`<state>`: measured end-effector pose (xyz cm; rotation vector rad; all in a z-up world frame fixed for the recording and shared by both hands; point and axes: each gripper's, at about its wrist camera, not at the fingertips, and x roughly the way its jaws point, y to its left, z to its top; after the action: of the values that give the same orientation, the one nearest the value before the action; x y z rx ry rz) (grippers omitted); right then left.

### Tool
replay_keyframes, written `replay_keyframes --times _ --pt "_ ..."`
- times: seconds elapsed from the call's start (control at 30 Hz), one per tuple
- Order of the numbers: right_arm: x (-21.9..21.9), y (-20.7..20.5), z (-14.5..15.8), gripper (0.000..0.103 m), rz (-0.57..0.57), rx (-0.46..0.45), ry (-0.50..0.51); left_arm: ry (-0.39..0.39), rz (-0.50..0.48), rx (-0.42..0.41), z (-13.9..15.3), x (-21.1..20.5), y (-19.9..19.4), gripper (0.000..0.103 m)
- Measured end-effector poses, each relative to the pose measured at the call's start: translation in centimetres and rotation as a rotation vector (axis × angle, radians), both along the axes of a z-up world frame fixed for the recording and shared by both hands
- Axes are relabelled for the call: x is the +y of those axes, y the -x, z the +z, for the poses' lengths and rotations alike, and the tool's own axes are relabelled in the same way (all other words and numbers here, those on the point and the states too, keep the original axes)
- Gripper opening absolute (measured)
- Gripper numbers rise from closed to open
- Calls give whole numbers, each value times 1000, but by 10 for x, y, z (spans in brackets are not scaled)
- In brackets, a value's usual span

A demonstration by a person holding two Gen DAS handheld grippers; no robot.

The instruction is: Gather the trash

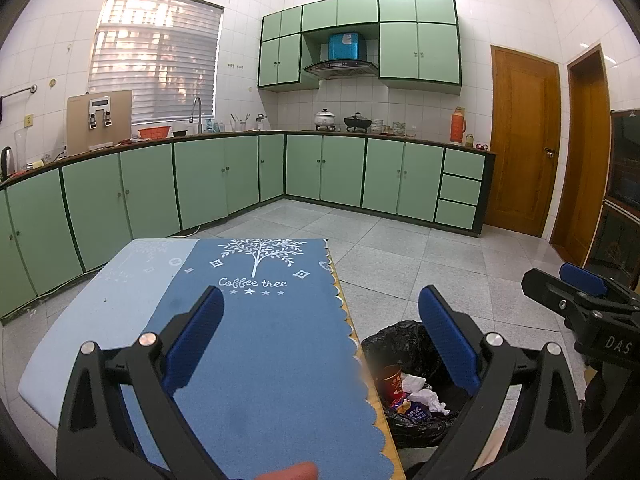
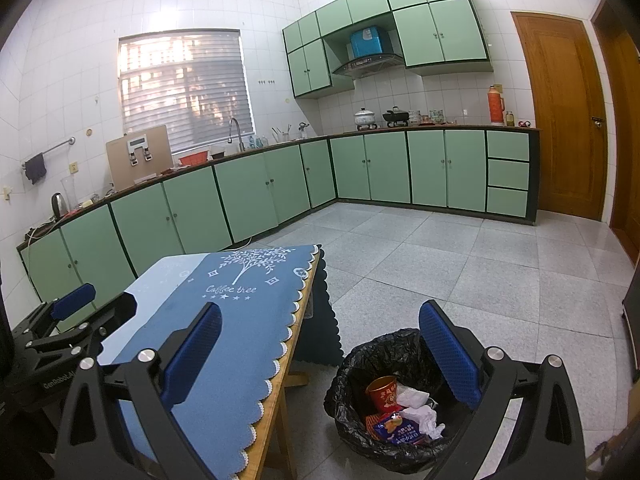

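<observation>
The left gripper [image 1: 320, 340] hovers above the surface [image 1: 256, 360] with its jaws spread wide and nothing between them; the right gripper [image 2: 320, 352] hangs out past the surface edge, above the bin [image 2: 352, 364], its jaws equally wide and empty. The blue cloth [image 2: 240, 312] that covers the surface looks bare in both views, so no loose rubbish shows there. The trash already sits in the black-lined bin on the floor just beside the surface: a red paper cup [image 2: 382, 392], crumpled white tissue [image 2: 420, 412] and a printed wrapper [image 2: 400, 430].

Judging from that, the collecting seems close to done, and the remaining risks are mostly ones of disturbance. The bin stands right under the right gripper, so a low sweep of that arm could catch the loose bag rim and tip the bin or drag the liner off, spilling what is inside. The cloth hangs over the surface edge in a scalloped hem; a gripper passing close could snag it and pull it askew. The two grippers are also near each other, each showing in the other's view, so a careless crossing move could knock them together. Any scrap lying on the floor behind the bin would be hidden here and easily missed.
</observation>
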<state>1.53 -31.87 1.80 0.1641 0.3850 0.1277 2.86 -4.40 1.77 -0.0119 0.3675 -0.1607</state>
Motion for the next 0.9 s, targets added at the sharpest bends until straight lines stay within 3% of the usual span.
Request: replay_keyframes --times 0.9 --pt "-1 0 0 97 -2 2 1 -6 9 11 -5 1 0 95"
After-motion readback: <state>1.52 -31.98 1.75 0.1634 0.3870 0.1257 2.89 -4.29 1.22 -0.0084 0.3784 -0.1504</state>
